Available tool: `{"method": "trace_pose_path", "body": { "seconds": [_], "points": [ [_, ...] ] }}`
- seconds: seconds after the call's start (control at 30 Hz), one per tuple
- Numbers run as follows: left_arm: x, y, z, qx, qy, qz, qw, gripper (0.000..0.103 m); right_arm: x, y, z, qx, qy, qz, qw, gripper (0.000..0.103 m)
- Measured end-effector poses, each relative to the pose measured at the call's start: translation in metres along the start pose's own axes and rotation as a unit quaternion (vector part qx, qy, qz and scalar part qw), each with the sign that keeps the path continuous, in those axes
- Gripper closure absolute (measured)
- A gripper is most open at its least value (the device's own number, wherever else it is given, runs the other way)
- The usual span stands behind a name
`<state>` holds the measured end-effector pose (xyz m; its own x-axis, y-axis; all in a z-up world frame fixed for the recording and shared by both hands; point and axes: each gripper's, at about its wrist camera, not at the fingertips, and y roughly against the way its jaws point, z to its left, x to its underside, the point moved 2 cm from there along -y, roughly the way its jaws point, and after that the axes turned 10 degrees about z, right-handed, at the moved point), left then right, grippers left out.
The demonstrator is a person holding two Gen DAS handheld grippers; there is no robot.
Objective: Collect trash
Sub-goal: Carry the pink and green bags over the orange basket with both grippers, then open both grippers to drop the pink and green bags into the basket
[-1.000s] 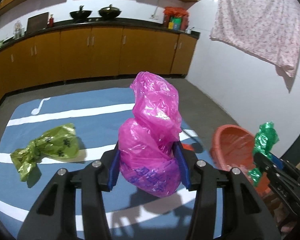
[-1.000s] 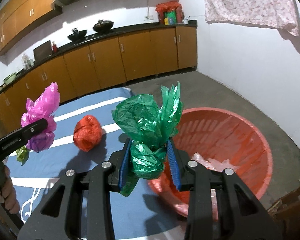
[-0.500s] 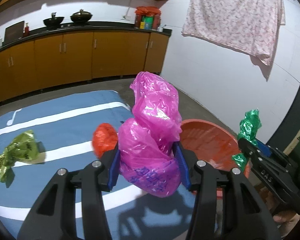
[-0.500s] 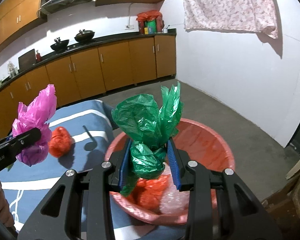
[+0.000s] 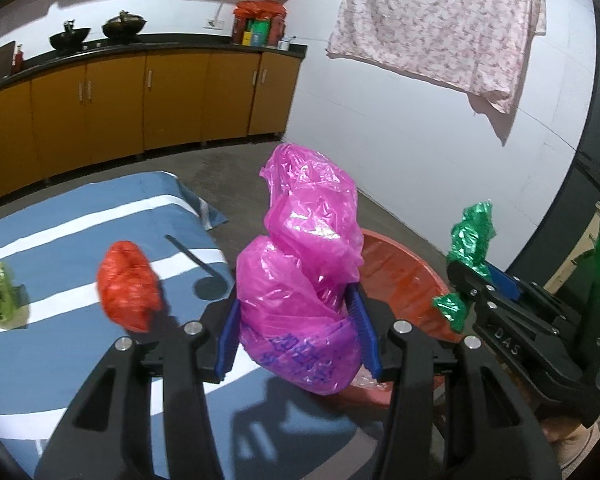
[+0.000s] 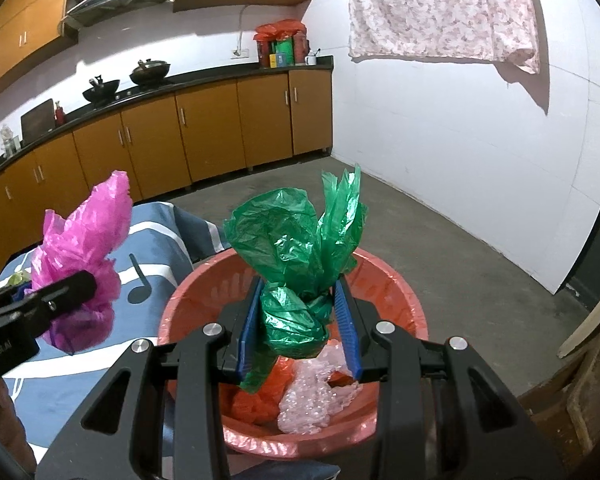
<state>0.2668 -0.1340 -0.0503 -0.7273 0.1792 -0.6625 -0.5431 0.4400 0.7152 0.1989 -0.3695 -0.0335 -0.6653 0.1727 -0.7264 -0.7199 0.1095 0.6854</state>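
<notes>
Two bags held, basin taken as landmark. Green bag clamped in right claw above basin. Pink bag clamped in left claw beside rim, over mat. Risk judged: early release there, bag dropped outside basin; light plastic snagged on pads.

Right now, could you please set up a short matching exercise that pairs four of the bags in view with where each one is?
Things:
1. pink bag
2. green bag
3. red bag
4. clear bubbly bag

Places:
A. lying inside the red basin
B. held in the right gripper
C. lying on the blue mat
D. held in the left gripper

Pairs: 1-D, 2-B, 3-C, 4-A
</notes>
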Motion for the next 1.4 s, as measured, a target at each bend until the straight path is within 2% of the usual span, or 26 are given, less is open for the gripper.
{"method": "trace_pose_path", "body": {
  "seconds": [0.4, 0.77, 0.97, 1.07, 1.13, 1.27, 1.37, 1.4],
  "points": [
    [0.003, -0.029, -0.018, 0.02, -0.017, 0.022, 0.9994, 0.055, -0.001, -0.013, -0.01, -0.003, -0.022, 0.01, 1.0, 0.067],
    [0.002, -0.051, -0.023, 0.023, -0.024, 0.038, 0.9987, 0.054, -0.007, -0.023, -0.018, -0.006, -0.033, 0.014, 0.999, 0.067],
    [0.0, -0.06, -0.028, 0.026, -0.017, 0.048, 0.9984, 0.049, -0.007, -0.024, -0.023, -0.021, -0.045, 0.009, 0.999, 0.066],
    [0.001, -0.063, -0.028, 0.028, -0.017, 0.053, 0.9981, 0.047, -0.009, -0.024, -0.028, -0.03, -0.057, 0.008, 0.998, 0.061],
    [0.002, -0.065, -0.027, 0.028, -0.015, 0.054, 0.998, 0.044, -0.009, -0.023, -0.032, -0.03, -0.062, 0.006, 0.998, 0.053],
    [0.004, -0.066, -0.021, 0.031, -0.007, 0.057, 0.9978, 0.04, -0.007, -0.022, -0.034, -0.027, -0.068, 0.003, 0.997, 0.048],
    [0.005, -0.063, -0.016, 0.026, -0.003, 0.055, 0.9982, 0.037, -0.004, -0.016, -0.036, -0.01, -0.074, -0.006, 0.997, 0.027],
    [0.006, -0.06, -0.013, 0.022, -0.001, 0.051, 0.9984, 0.034, -0.003, -0.013, -0.036, 0.002, -0.076, -0.016, 0.997, 0.012]
  ]
}}
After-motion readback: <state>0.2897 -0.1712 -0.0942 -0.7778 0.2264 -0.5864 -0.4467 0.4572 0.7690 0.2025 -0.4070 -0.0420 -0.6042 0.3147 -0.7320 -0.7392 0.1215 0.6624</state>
